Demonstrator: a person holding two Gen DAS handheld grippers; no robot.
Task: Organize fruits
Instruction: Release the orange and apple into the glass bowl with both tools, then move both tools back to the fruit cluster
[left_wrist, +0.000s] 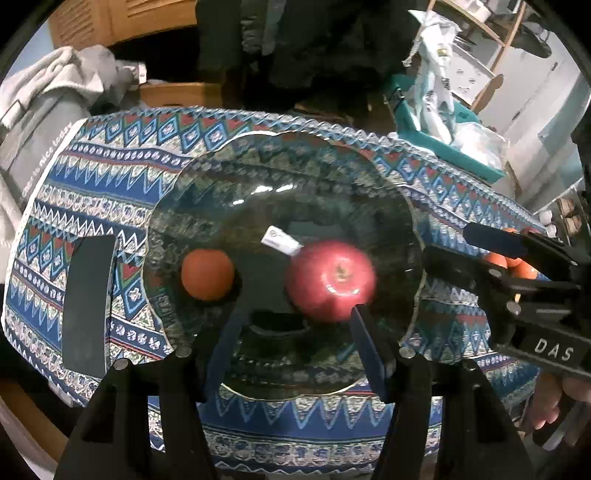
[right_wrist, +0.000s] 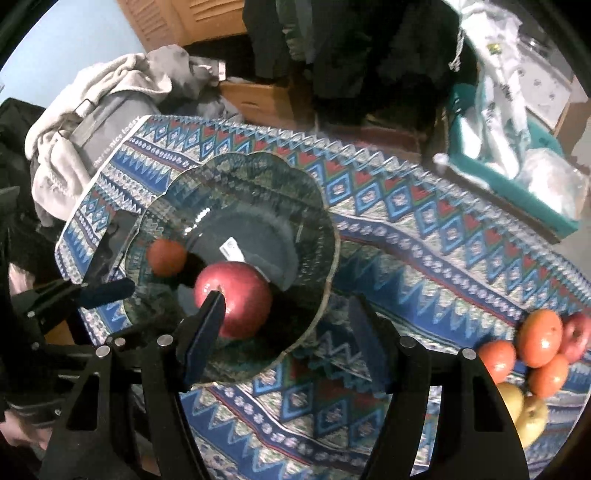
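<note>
A scalloped glass bowl (left_wrist: 207, 177) stands on a patterned blue cloth (left_wrist: 110, 173). Inside it lie a red apple (left_wrist: 331, 279) and, to its left, an orange (left_wrist: 207, 274), apart from each other. My left gripper (left_wrist: 295, 312) hangs open above the bowl's near side, its right fingertip just in front of the apple, nothing between the fingers. In the right wrist view my right gripper (right_wrist: 284, 301) is open and empty over the bowl's (right_wrist: 328, 229) right rim, with the apple (right_wrist: 240, 299) behind its left fingertip and the orange (right_wrist: 166, 257) further left.
Several oranges (right_wrist: 539, 338), a red apple (right_wrist: 578, 334) and yellow-green fruits (right_wrist: 532, 417) are heaped on the cloth at the right. A white label (left_wrist: 280, 242) lies in the bowl. A dark flat slab (left_wrist: 88, 306) lies left of it. Clothes (left_wrist: 66, 74) and a teal bin (left_wrist: 454, 147) stand behind.
</note>
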